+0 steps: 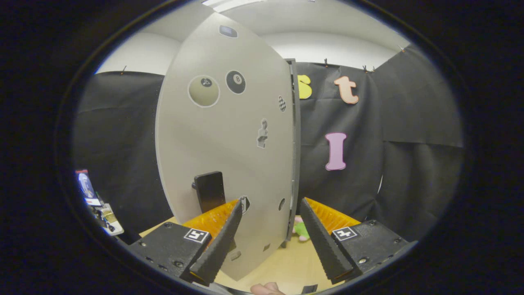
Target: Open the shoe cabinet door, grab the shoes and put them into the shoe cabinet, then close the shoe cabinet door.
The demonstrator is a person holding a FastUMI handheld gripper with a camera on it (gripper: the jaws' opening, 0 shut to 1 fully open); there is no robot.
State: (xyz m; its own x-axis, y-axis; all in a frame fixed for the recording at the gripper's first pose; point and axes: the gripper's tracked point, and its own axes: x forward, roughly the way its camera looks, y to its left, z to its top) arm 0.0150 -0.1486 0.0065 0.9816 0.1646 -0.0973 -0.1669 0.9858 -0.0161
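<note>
Grey cabinet door [225,143] edge between spread fingers of gripper [272,235].

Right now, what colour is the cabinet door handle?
Black, on the light grey door; handle clearest in gripper view. Gripper open.

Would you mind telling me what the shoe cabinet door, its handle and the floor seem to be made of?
Shoe cabinet door, between the open claw fingers: probably painted or laminated board; flat, matte grey, thin edge, stickers on it. Handle: likely plastic or coated metal; dark, smooth, slight sheen. Floor: seemingly light wood or wood-look laminate; pale tan, even surface.
</note>
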